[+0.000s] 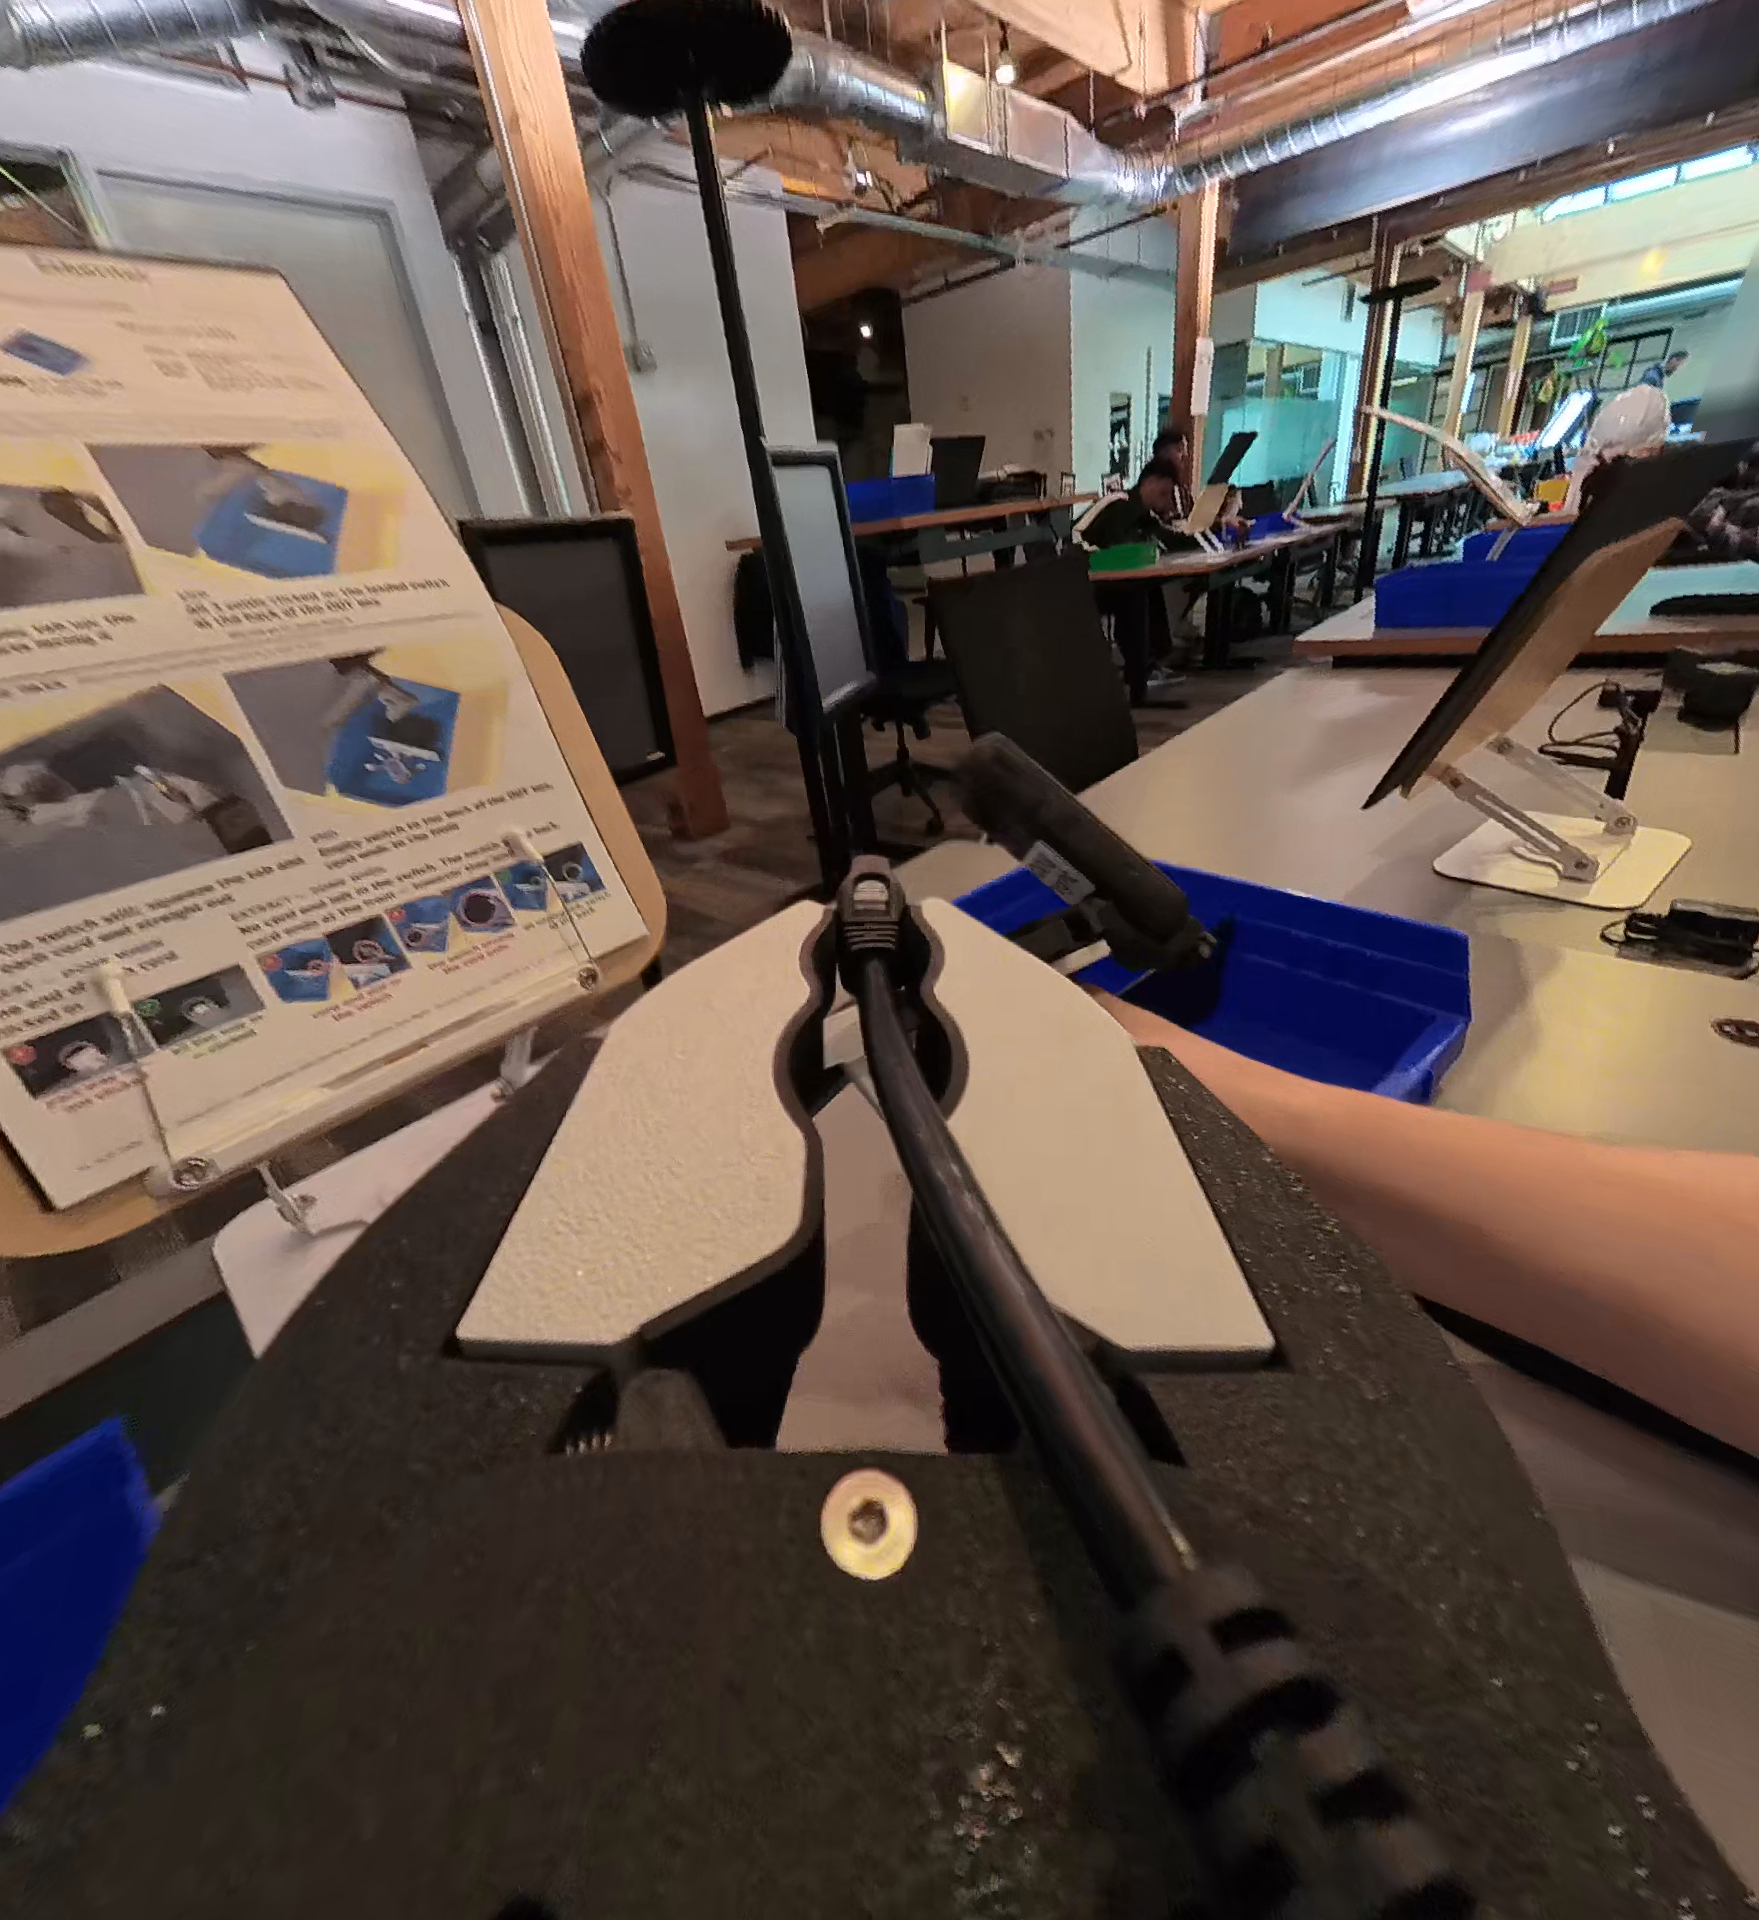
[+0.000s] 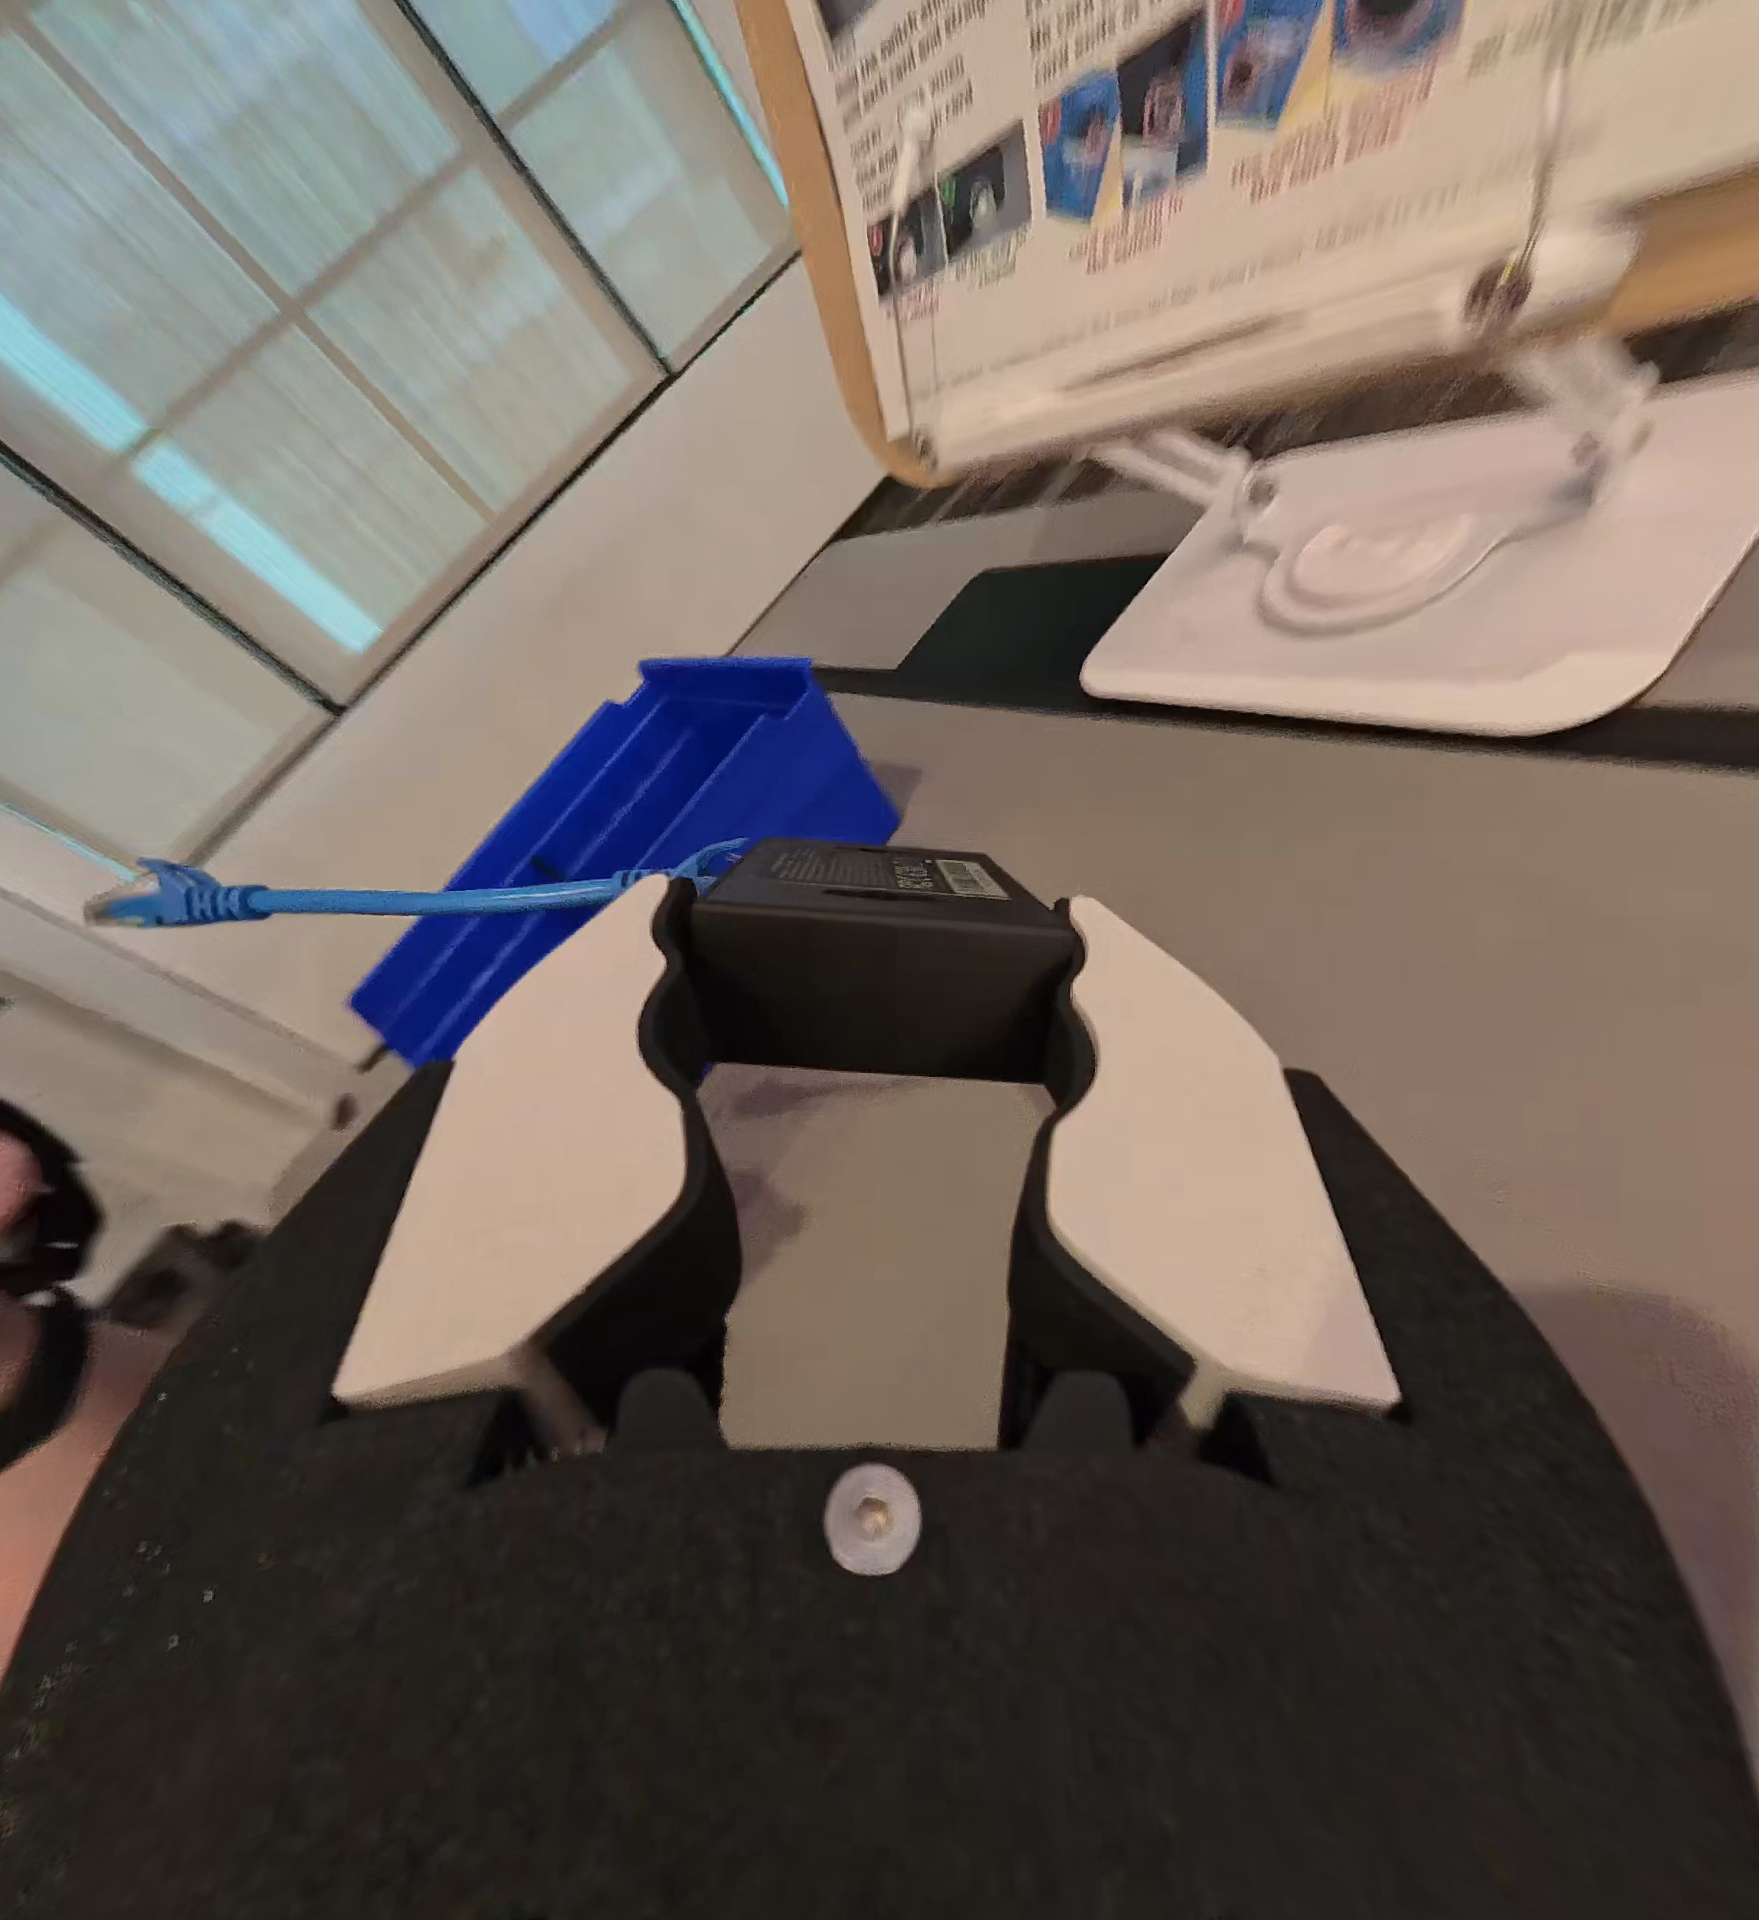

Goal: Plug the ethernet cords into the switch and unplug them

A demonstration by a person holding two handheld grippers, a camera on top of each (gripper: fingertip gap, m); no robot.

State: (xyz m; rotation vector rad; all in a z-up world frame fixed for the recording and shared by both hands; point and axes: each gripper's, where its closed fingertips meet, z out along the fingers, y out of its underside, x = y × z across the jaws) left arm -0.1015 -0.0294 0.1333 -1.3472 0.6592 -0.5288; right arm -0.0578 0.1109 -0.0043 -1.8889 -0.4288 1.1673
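The switch (image 2: 880, 940), a black box, was clamped between the fingers of the right gripper (image 2: 870, 971), held up above the grey surface (image 2: 1374, 987) with its labelled face turned away from the camera. A blue cord (image 2: 418, 899) ran from the switch's far left corner out to the left, and its free plug (image 2: 163, 896) hung in the air with nothing attached. Behind it lay a blue bin (image 2: 646, 821) on the surface near the window wall. Far right in that view stood an instruction board (image 2: 1218, 208) on a white stand (image 2: 1426, 613), blurred. The left gripper (image 1: 873, 935) had its fingers pressed onto a black cord (image 1: 968, 1195) just behind the black plug (image 1: 870, 902), which poked out past the fingertips and pointed away into the room. The cord trailed back toward the camera over the gripper body. To its right a bare forearm (image 1: 1477, 1257) reached across to another blue bin (image 1: 1322, 977) on the surface, where the other gripper's dark handle (image 1: 1072, 847) showed. The same board (image 1: 231, 675) stood to the left.
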